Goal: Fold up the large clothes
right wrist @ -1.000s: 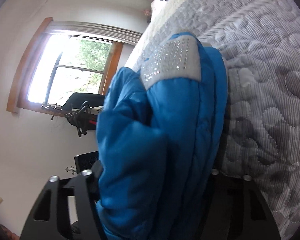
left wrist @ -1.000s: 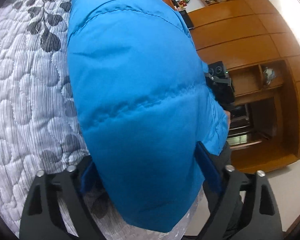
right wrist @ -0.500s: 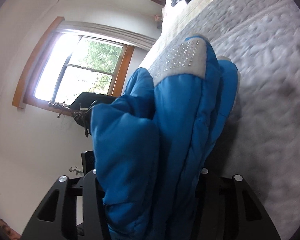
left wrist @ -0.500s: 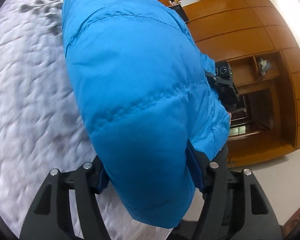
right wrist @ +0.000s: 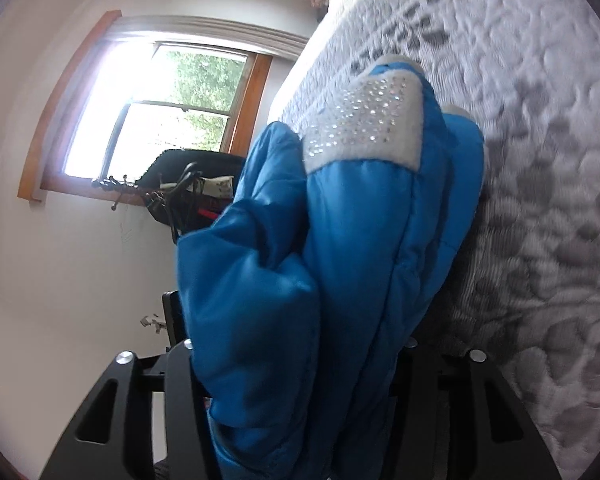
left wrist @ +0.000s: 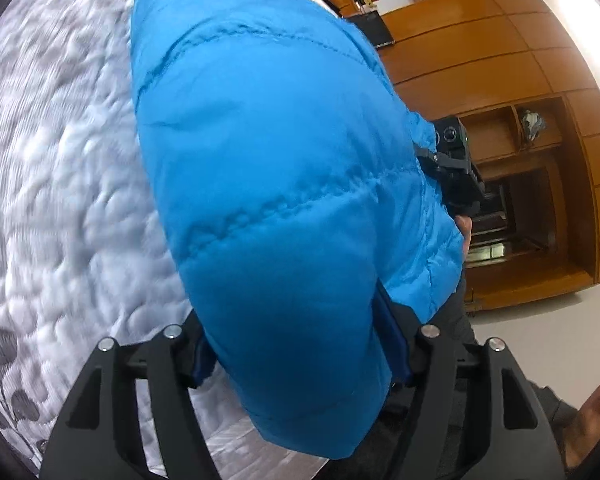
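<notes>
Since the blue jacket [left wrist: 284, 184] hangs bunched over the quilted bed [left wrist: 60, 168], folding looks barely underway; laying it flat and tucking remain. The left gripper [left wrist: 300, 360], tilted over the bed's edge, pinches padded fabric. The right gripper [right wrist: 296, 364], beside the bed, clamps several layers below the sparkly cuff [right wrist: 364, 128].
</notes>
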A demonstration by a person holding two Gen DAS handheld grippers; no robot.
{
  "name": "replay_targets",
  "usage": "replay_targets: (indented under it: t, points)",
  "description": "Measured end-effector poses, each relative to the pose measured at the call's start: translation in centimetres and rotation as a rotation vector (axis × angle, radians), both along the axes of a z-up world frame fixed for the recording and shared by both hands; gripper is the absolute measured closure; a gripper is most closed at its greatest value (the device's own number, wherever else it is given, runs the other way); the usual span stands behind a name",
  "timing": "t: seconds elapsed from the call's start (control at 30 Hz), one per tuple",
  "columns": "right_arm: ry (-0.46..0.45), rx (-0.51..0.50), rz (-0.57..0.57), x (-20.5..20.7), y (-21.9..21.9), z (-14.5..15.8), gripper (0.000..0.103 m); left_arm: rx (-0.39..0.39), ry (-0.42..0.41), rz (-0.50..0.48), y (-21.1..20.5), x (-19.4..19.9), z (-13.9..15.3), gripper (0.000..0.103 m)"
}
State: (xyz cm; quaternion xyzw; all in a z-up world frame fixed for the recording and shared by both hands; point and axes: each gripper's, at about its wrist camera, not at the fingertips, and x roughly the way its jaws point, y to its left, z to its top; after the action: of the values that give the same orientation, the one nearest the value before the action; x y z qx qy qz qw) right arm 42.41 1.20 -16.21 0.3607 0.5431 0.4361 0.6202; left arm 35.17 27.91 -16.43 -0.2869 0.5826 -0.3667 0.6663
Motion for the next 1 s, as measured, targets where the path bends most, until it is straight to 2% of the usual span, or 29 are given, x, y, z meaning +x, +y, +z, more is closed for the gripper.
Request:
replay_targets:
  t: [0.03,0.1,0.17,0.23,0.3,0.33,0.37,0.4,0.43,0.5,0.57,0.6,0.63,0.7,0.77,0.8,0.87,0.9,0.93,0.97,1.0]
  points:
    - [0.001,-0.014,-0.009,0.2,0.0,-0.4,0.033,-0.007,0.002,0.000,0.0,-0.1,-0.6,0.026]
    - [0.003,-0.069,-0.053,0.6,-0.6,-0.7,0.021,-0.022,-0.005,0.022,0.1,-0.2,-0.8,0.022]
    - [0.016,-0.085,-0.077,0.5,-1.4,0.0,0.020,0.010,-0.046,0.065,1.3,-0.7,0.0,0.022]
    - [-0.059,-0.142,-0.130,-0.4,-3.5,2.3,0.019,0.084,-0.129,0.141,3.1,-1.9,1.7,0.023]
    - [-0.176,-0.210,-0.228,-1.5,-5.7,5.7,0.020,0.223,-0.311,0.283,5.1,-3.9,5.2,0.022]
    - [-0.229,-0.217,-0.245,-2.1,-6.1,7.0,0.020,0.229,-0.376,0.307,5.7,-4.7,6.6,0.021]
    - [-0.259,-0.219,-0.244,-2.5,-6.1,7.7,0.021,0.193,-0.415,0.311,5.9,-5.4,7.7,0.021]
    - [-0.273,-0.221,-0.222,-3.1,-5.4,8.4,0.023,0.122,-0.444,0.291,5.6,-6.0,8.9,0.021]
    - [-0.272,-0.233,-0.198,-3.0,-4.5,8.5,0.029,0.071,-0.464,0.254,4.7,-6.3,9.5,0.021]
    - [-0.239,-0.275,-0.169,-2.8,-3.5,7.1,0.040,-0.048,-0.462,0.158,2.2,-6.4,9.8,0.021]
    - [-0.206,-0.323,-0.149,-2.3,-2.0,6.3,0.060,-0.149,-0.426,0.093,-0.4,-6.0,9.4,0.021]
    - [-0.226,-0.343,-0.139,-2.4,-1.2,6.1,0.079,-0.196,-0.401,0.061,-1.6,-5.7,8.8,0.021]
    - [-0.239,-0.329,-0.124,-2.6,-0.7,6.2,0.090,-0.223,-0.379,0.041,-2.7,-5.3,8.3,0.021]
    - [-0.292,-0.326,-0.141,-3.5,-0.6,7.3,0.096,-0.226,-0.346,0.031,-4.9,-4.8,7.3,0.021]
    - [-0.358,-0.298,-0.208,-5.7,-2.3,7.9,0.097,-0.228,-0.312,0.026,-6.4,-3.9,5.8,0.027]
    - [-0.351,-0.276,-0.232,-6.6,-3.5,7.4,0.097,-0.229,-0.300,0.016,-7.0,-3.8,5.3,0.028]
    - [-0.304,-0.299,-0.240,-6.6,-4.2,4.6,0.096,-0.225,-0.309,-0.008,-6.2,-4.7,4.6,0.028]
    - [-0.262,-0.318,-0.230,-6.3,-4.5,2.5,0.092,-0.226,-0.311,-0.021,-6.1,-4.6,4.4,0.028]
    - [-0.247,-0.311,-0.223,-6.1,-4.7,1.7,0.089,-0.220,-0.308,-0.025,-5.7,-4.6,4.4,0.027]
    - [-0.264,-0.287,-0.218,-6.0,-5.0,2.6,0.088,-0.206,-0.304,-0.025,-5.9,-4.4,4.5,0.027]
    - [-0.295,-0.273,-0.216,-5.8,-5.1,3.8,0.083,-0.197,-0.304,-0.025,-5.8,-4.4,4.3,0.026]
